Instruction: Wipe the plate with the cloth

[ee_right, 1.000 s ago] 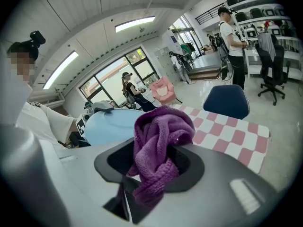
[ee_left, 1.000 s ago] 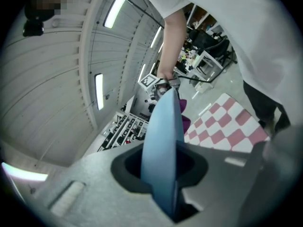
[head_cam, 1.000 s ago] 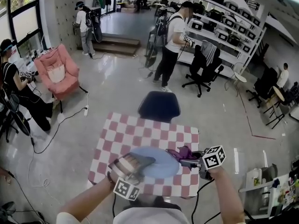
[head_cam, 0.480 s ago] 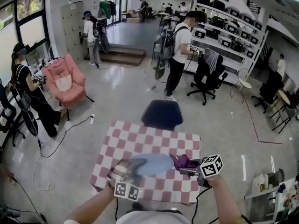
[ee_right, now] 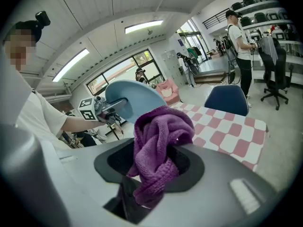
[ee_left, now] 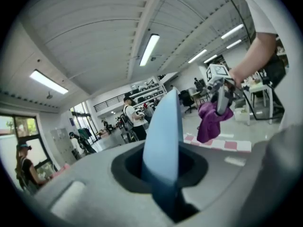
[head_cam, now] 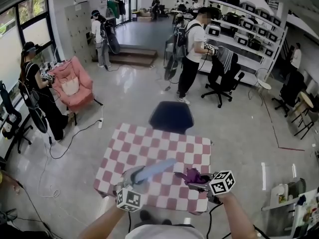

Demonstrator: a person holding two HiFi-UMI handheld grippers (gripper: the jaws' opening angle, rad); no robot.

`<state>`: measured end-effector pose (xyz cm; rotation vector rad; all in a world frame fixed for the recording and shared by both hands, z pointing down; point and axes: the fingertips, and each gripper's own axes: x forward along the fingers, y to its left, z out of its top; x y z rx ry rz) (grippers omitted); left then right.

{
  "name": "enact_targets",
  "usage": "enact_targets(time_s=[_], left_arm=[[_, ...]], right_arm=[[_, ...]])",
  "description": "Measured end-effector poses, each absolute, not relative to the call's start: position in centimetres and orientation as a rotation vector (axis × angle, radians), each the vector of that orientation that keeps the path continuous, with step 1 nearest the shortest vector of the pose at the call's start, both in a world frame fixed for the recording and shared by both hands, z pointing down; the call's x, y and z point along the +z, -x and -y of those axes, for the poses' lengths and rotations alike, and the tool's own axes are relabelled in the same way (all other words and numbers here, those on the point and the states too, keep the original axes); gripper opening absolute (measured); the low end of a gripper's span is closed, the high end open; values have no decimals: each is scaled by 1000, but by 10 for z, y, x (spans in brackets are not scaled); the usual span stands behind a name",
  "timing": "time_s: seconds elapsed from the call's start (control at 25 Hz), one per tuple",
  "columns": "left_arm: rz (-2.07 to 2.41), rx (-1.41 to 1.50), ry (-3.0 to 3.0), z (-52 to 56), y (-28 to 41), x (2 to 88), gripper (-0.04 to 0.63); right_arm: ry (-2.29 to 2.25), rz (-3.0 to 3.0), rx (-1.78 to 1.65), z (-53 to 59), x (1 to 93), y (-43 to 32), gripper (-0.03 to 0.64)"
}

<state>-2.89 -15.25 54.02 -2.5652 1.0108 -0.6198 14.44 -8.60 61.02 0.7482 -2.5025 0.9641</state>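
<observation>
My left gripper is shut on the rim of a pale blue plate, which is lifted off the table and tilted nearly edge-on. In the left gripper view the plate stands upright between the jaws. My right gripper is shut on a bunched purple cloth, held just right of the plate's edge. The cloth fills the right gripper view, with the plate beyond it. The cloth also hangs in the left gripper view.
A red-and-white checkered table lies below both grippers. A dark blue chair stands at its far side. Several people stand or sit around the room, with a pink armchair at left and shelving at right.
The plate has been raised from lying flat above the table to a steep tilt. The cloth has stayed close to its right edge, and both grippers have shifted nearer to me.
</observation>
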Motion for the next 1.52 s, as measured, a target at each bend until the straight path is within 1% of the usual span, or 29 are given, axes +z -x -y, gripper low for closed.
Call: enact_targets(time_s=[0.36,0.8,1.08,1.36,1.52], left_arm=[[-1208,-630,2695,101,25,565,74],[-1403,-593,2906,51,34,580,74],[-1435,-588,3112,29,48,605,74],[-1462,-475,3292,31,72,614,74],[-1407,-399,3417,31,81,612,75]], right_arm=[[-856,2522,901,63,623,-166,172],[-871,2527,867,24,639,-160,173],[-938,2463,936,9,652,-150,173],[-1045,2463,960,1,645,-133,173],[-1151,2494,902,-3,632,-119,173]])
